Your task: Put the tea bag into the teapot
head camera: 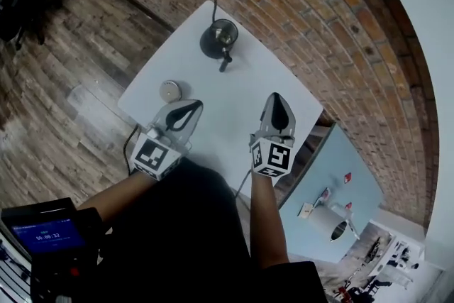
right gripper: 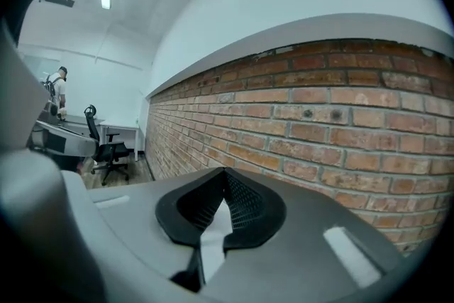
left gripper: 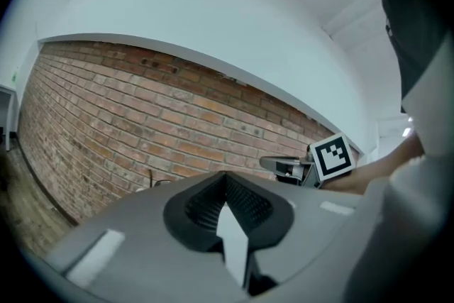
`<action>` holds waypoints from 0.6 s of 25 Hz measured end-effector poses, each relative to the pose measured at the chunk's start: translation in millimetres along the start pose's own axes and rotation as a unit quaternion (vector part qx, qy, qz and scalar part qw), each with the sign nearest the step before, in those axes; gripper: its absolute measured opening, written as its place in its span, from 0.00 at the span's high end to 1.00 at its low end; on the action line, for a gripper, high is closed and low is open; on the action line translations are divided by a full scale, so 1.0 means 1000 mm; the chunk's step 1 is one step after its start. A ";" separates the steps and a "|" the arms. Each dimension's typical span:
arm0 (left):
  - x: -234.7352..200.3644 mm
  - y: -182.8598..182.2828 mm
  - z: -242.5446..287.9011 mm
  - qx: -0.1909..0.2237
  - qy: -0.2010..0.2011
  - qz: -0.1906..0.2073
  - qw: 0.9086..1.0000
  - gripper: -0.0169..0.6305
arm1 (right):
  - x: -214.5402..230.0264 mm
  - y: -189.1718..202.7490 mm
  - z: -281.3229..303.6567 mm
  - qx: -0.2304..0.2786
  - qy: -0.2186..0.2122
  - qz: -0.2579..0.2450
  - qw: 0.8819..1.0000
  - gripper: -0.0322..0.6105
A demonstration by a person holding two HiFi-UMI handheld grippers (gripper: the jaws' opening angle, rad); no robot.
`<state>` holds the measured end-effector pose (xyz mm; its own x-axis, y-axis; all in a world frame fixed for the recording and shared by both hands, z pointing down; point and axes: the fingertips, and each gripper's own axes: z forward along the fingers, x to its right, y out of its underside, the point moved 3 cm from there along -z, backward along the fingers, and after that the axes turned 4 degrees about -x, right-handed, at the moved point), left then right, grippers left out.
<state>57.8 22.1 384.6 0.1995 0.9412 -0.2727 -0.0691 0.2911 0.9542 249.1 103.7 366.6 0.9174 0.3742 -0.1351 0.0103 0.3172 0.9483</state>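
Note:
A black teapot (head camera: 217, 38) stands at the far end of the white table (head camera: 234, 110), its handle (head camera: 225, 64) pointing toward me. A small round grey object (head camera: 170, 89) lies near the table's left edge. I make out no tea bag in any view. My left gripper (head camera: 194, 105) hangs over the table's near left part, its jaws together with nothing in them. My right gripper (head camera: 277, 98) is held over the near right part, also shut and empty. Each gripper view, left gripper (left gripper: 225, 178) and right gripper (right gripper: 225, 178), faces the brick wall.
A brick wall (head camera: 319, 32) runs behind the table, with wooden floor (head camera: 64, 74) to its left. A light blue table (head camera: 358, 213) with small items stands at the lower right. A screen device (head camera: 44, 233) sits at the lower left. An office chair (right gripper: 110, 149) and a distant person (right gripper: 58, 89) show far off.

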 end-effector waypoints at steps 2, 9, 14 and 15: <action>0.018 -0.004 0.015 0.000 0.029 0.011 1.000 0.97 | 0.009 0.000 -0.016 -0.002 0.016 -0.004 1.000 0.95; 0.066 -0.005 0.043 -0.013 0.100 0.035 0.994 0.97 | 0.037 0.008 -0.074 -0.006 0.075 0.029 0.997 0.95; 0.093 -0.004 0.055 -0.018 0.119 0.058 0.991 0.97 | 0.046 0.019 -0.120 -0.016 0.089 0.061 0.994 0.95; 0.096 -0.005 0.058 -0.020 0.122 0.061 0.990 0.97 | 0.050 0.021 -0.128 -0.015 0.095 0.067 0.993 0.95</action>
<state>134.2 101.3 361.3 -0.0541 0.9819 -0.1813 -0.1170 0.1741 0.9778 244.2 240.1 342.7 0.8186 0.5708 -0.0634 -0.1201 0.2781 0.9530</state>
